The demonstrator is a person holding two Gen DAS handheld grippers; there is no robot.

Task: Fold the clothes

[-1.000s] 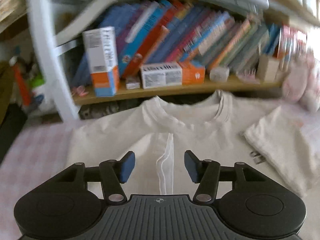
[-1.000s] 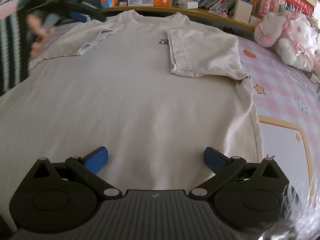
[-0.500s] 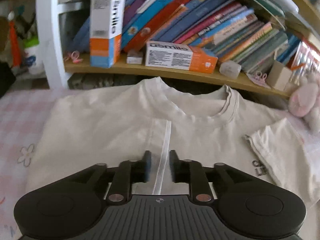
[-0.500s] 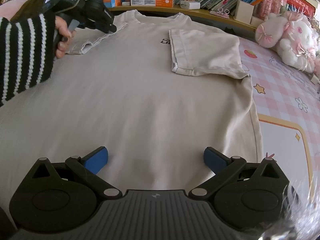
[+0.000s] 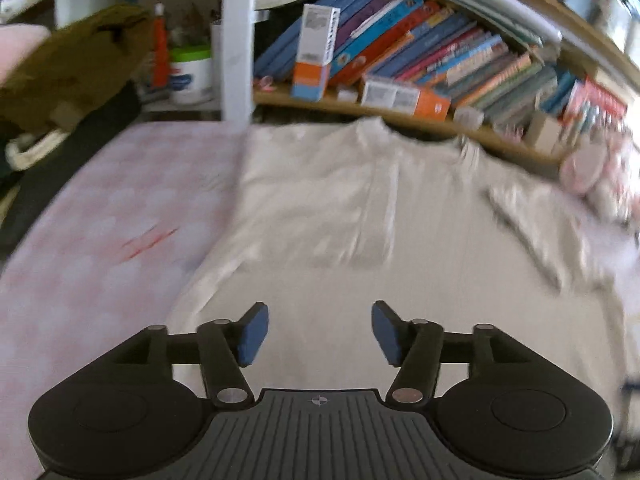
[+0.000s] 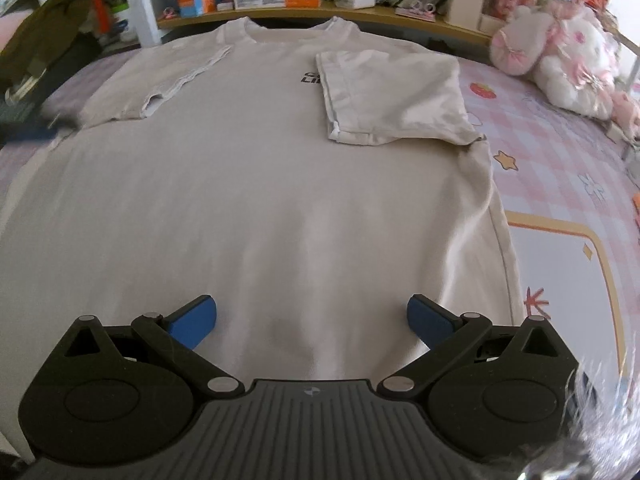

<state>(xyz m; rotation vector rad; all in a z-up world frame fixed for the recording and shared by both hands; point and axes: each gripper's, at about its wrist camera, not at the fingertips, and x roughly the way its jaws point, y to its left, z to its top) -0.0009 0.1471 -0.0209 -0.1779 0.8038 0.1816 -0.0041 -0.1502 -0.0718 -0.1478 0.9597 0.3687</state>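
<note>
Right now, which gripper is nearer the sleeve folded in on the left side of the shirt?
Left. The left gripper hovers open just below that left sleeve, on its side. The right gripper is open over the shirt's lower body near the hem, farther away.

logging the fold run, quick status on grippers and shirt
Left gripper open, empty, over shirt. Right gripper open, empty, near hem. T-shirt flat on bed, both sleeves folded in. Nothing on the shirt.
</note>
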